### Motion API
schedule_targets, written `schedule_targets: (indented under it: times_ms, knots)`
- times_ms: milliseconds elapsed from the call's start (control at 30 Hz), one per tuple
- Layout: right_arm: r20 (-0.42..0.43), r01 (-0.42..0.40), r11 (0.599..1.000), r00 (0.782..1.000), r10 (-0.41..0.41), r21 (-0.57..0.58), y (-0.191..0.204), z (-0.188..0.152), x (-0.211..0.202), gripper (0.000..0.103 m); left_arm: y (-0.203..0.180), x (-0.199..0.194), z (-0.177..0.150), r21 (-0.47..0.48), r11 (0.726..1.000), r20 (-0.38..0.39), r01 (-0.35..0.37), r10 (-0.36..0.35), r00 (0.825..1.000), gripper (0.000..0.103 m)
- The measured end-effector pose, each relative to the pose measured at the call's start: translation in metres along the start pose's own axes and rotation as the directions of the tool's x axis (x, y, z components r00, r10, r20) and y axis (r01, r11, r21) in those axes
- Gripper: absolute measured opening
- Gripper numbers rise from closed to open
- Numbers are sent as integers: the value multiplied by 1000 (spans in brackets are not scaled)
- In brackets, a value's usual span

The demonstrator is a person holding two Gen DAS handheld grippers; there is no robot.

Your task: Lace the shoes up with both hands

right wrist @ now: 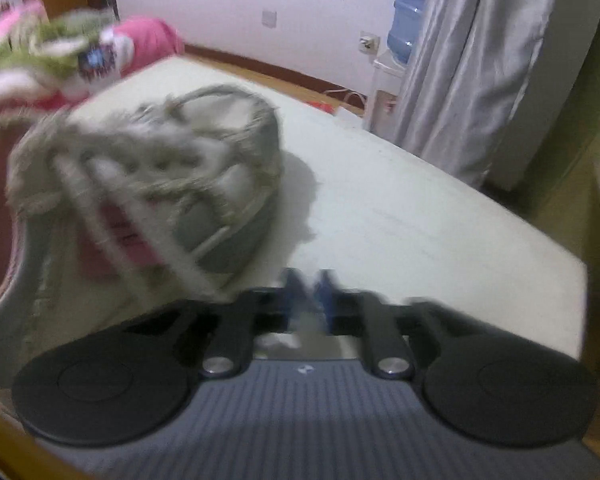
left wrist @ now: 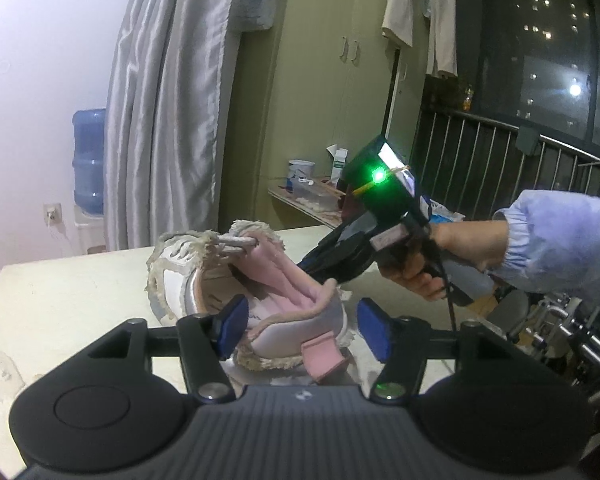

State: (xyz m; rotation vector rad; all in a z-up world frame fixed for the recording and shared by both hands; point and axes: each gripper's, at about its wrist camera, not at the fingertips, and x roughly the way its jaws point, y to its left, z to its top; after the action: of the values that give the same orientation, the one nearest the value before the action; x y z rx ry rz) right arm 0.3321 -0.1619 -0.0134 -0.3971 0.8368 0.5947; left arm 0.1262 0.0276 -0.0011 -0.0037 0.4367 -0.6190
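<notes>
A worn white-and-pink shoe [left wrist: 236,300] sits on the pale table [left wrist: 60,300], its frayed laces [right wrist: 172,184] loose, not yet tied. The left gripper [left wrist: 300,328] stands spread around the shoe's heel. The right gripper [right wrist: 306,288] is pressed together, empty, just beside the shoe.

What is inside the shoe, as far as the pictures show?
Through the opening of the shoe only pink lining shows, with the left gripper open around the heel. The toe end inside is hidden by the upper and the frayed laces.

We wear a light blue sleeve [left wrist: 556,240] with a gathered cuff; our black grippers carry blue pads [left wrist: 374,334], silver screws, ribbed grey housing.
</notes>
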Motion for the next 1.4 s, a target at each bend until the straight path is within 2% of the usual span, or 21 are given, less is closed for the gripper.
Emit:
schedule_targets:
  times_ms: [100, 133, 200, 233, 300, 433, 500, 533, 600, 633, 700, 767, 800, 867, 933, 1000, 1100, 1167, 1233, 1300, 1400]
  knots:
    - [10, 66, 997, 998, -66, 29, 9, -4, -2, 2, 1, -1, 1, -25, 1000, 9, 7, -7, 1000, 64]
    - [25, 54, 994, 998, -56, 96, 3, -8, -4, 2, 3, -2, 1, -44, 999, 12, 14, -13, 1000, 64]
    - [111, 81, 975, 988, -106, 207, -5, -20, -16, 2, 8, -5, 2, -76, 997, 22, 27, -25, 999, 64]
    - [149, 66, 956, 982, -113, 287, -11, -28, -25, 2, 9, -8, 2, -88, 996, 28, 31, -29, 999, 63]
    - [247, 58, 927, 956, -159, 371, -14, -42, -49, 2, 11, -19, 3, -104, 994, 46, 33, -28, 999, 59]
    - [413, 26, 920, 888, -201, 391, 3, -62, -106, 2, 12, -48, 5, -117, 993, 108, -7, 20, 994, 59]
    - [452, 10, 929, 872, -190, 371, 10, -66, -123, 2, 12, -55, 10, -112, 993, 124, -47, 61, 990, 59]
    - [476, 9, 928, 857, -200, 374, 14, -70, -131, 2, 11, -55, 14, -100, 992, 128, -71, 84, 988, 59]
    - [492, 7, 934, 849, -194, 357, 23, -71, -135, 2, 11, -52, 21, -70, 990, 138, -123, 131, 982, 59]
    - [492, 1, 939, 851, -182, 345, 26, -70, -134, 2, 11, -47, 24, -45, 987, 144, -152, 157, 977, 59]
    - [495, -23, 945, 856, -150, 326, 34, -71, -132, 2, 17, -33, 30, -51, 988, 131, -145, 151, 980, 59]
    - [504, -45, 947, 854, -129, 319, 42, -71, -131, 2, 25, -17, 34, -71, 989, 96, -130, 137, 986, 58]
    - [505, -47, 952, 855, -119, 303, 46, -69, -128, 2, 26, -8, 36, -59, 988, 74, -141, 146, 987, 55]
    - [512, -56, 953, 852, -109, 296, 54, -65, -127, 2, 28, 8, 38, -30, 986, 32, -167, 168, 985, 55]
    - [514, -73, 957, 854, -85, 279, 63, -63, -129, 2, 30, 17, 36, -27, 979, 9, -203, 203, 979, 49]
    - [516, -60, 967, 853, -80, 249, 71, -62, -131, 2, 35, 20, 32, -42, 974, -4, -221, 221, 975, 23]
    - [523, -68, 976, 851, -52, 208, 80, -58, -133, 2, 50, 12, 26, -137, 977, 12, -163, 166, 986, 12]
    - [527, -68, 980, 849, -41, 185, 85, -53, -134, 2, 61, 8, 23, -204, 971, 17, -124, 130, 991, 12]
    - [521, -79, 983, 854, -18, 163, 89, -47, -130, 2, 77, 6, 17, -297, 952, 29, -67, 79, 996, 12]
    - [492, -53, 989, 871, -22, 137, 100, -43, -124, 2, 92, 5, 9, -382, 924, 42, -13, 31, 999, 12]
    - [479, -57, 995, 878, 11, 83, 113, -38, -115, 2, 105, 4, 1, -433, 901, 66, 40, -13, 998, 12]
